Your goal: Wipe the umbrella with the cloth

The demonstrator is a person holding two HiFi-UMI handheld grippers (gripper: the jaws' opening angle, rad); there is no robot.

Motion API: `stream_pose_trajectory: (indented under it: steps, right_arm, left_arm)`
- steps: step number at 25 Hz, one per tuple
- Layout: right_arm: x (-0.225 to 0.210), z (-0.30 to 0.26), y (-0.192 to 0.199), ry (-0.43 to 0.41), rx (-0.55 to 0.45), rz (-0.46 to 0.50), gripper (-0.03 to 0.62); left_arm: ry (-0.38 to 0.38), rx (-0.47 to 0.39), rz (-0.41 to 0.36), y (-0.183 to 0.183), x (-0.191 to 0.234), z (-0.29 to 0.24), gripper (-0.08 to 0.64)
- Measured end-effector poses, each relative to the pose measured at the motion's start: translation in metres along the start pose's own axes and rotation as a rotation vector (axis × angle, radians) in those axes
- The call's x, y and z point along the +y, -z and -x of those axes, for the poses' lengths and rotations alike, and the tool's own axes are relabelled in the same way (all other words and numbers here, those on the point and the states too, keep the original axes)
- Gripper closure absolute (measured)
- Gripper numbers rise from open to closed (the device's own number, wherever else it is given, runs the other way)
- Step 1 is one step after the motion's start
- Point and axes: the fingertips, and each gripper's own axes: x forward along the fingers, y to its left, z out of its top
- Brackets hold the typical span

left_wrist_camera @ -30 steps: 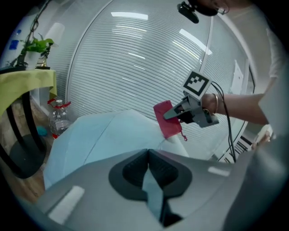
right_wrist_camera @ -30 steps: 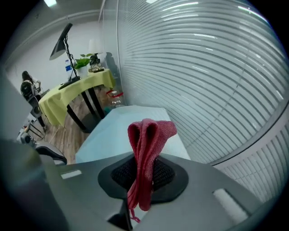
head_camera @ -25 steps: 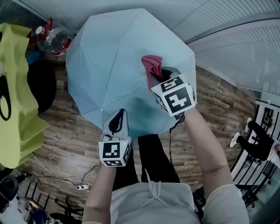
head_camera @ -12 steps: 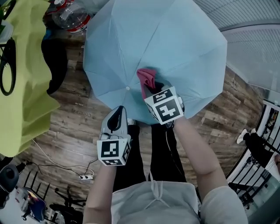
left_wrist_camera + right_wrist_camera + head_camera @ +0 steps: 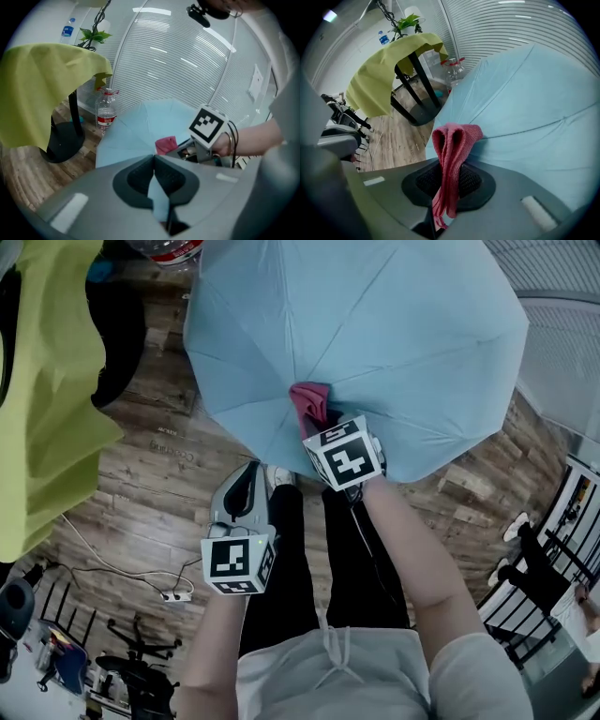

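Note:
An open light-blue umbrella (image 5: 375,324) fills the top of the head view, canopy facing me. My right gripper (image 5: 323,423) is shut on a folded pink cloth (image 5: 309,401), which presses on the canopy close to its near edge. The right gripper view shows the cloth (image 5: 452,140) doubled over between the jaws against the blue fabric (image 5: 534,93). My left gripper (image 5: 248,486) sits at the canopy's near rim, below and left of the cloth. In the left gripper view a strip of blue umbrella fabric (image 5: 157,187) is pinched between its shut jaws.
A yellow-green cover (image 5: 47,381) hangs over a stand at the left, with a black round base (image 5: 122,343) beside it. A water bottle (image 5: 106,112) stands on the wooden floor (image 5: 141,493) behind the umbrella. A cable and power strip (image 5: 173,594) lie at the lower left.
The right gripper has dragged the cloth across the canopy toward me, from mid-panel to near the rim. The left gripper keeps its hold on the rim.

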Motion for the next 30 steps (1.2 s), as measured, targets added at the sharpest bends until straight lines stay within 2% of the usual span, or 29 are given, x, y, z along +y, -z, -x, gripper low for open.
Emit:
stream_pose_trajectory:
  steps: [6, 11, 19, 25, 30]
  right_arm:
    - [-0.019, -0.003, 0.002, -0.016, 0.02, -0.009, 0.534]
    - [-0.031, 0.007, 0.005, -0.038, 0.036, -0.001, 0.534]
    - [-0.058, 0.028, -0.003, -0.016, 0.002, 0.006, 0.534]
    - [-0.09, 0.055, 0.0, 0.004, -0.011, 0.009, 0.535]
    - [-0.117, 0.074, 0.003, 0.023, -0.027, 0.026, 0.535]
  left_arm:
    - [-0.05, -0.008, 0.073, 0.001, 0.001, -0.018, 0.553]
    - [-0.029, -0.013, 0.112, -0.004, -0.026, -0.032, 0.553]
    - [0.001, -0.001, 0.1, -0.011, -0.056, -0.049, 0.553]
    - [0.049, 0.004, 0.051, -0.02, -0.092, -0.055, 0.554]
    - [0.049, 0.005, 0.049, -0.024, -0.116, -0.065, 0.553]
